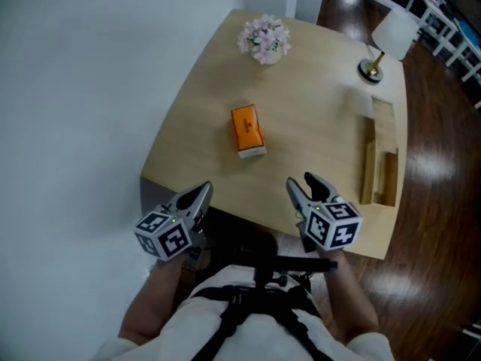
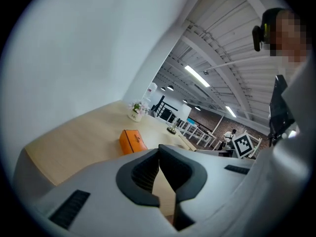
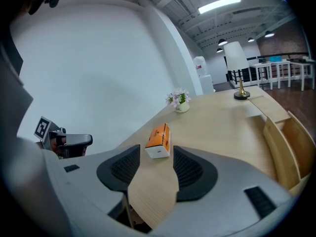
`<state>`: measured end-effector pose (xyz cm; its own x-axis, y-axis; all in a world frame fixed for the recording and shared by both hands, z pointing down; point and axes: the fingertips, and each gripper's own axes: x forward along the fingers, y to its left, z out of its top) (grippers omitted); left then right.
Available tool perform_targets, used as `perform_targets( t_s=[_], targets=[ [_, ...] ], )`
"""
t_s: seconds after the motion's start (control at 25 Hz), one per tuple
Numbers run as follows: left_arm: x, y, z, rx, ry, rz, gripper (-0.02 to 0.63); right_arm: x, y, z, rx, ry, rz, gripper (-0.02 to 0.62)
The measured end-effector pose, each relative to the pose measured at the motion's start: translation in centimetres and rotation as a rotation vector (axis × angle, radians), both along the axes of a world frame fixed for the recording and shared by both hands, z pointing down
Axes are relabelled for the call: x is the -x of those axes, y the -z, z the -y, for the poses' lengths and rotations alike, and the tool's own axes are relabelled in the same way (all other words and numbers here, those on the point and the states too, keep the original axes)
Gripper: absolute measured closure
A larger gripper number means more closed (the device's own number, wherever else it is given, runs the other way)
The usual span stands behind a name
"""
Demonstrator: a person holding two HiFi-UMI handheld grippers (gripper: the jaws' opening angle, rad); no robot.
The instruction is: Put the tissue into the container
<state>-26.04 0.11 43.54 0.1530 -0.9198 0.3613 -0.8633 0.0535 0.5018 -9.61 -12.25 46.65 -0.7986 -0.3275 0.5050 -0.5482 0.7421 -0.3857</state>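
Lining up my empty, half-open right hand-held gripper (image 1: pixel 299 181) with the orange tissue box (image 1: pixel 247 128), I should straddle its long sides squarely; my left hand-held gripper (image 1: pixel 203 190) rides closed.

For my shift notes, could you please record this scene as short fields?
tissue pack: orange, lying in the middle of the table, untouched
container: wooden, at the table's right edge, holding no tissue
left claw: shut, empty, by the near edge
right claw: open, empty, by the near edge
other items: flower pot, lamp at the far end
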Motion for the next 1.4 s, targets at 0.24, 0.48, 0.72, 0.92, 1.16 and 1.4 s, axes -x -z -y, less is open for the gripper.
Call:
perform_targets(
  t_s=[0.24, 0.48, 0.72, 0.92, 1.16, 1.4],
  targets=[
    [4.6, -0.6, 1.9, 0.001, -0.074, -0.027, 0.604, 3.5, -0.2, 0.7, -0.001, -0.073, -0.033, 0.397],
    [8.1, -1.1, 3.0, -0.003, -0.113, -0.058, 0.604, 6.9, 0.1, 0.7, -0.016, -0.101, -0.066, 0.397],
    [10.2, -1.3, 3.3, -0.011, -0.153, -0.065, 0.604, 9.4, -0.1, 0.5, -0.026, -0.124, -0.088, 0.397],
    [11.2, -1.8, 3.0, 0.006, -0.195, -0.065, 0.604, 11.3, -0.3, 0.4, -0.057, -0.121, -0.124, 0.395],
    [11.5, -2.2, 3.6, 0.003, -0.217, -0.086, 0.565, 13.9, -1.7, 1.6, -0.048, -0.073, -0.146, 0.327],
    [11.3, -2.7, 4.7, -0.004, -0.183, -0.095, 0.564, 15.7, -3.9, 3.9, -0.039, -0.029, -0.173, 0.298]
  ],
)
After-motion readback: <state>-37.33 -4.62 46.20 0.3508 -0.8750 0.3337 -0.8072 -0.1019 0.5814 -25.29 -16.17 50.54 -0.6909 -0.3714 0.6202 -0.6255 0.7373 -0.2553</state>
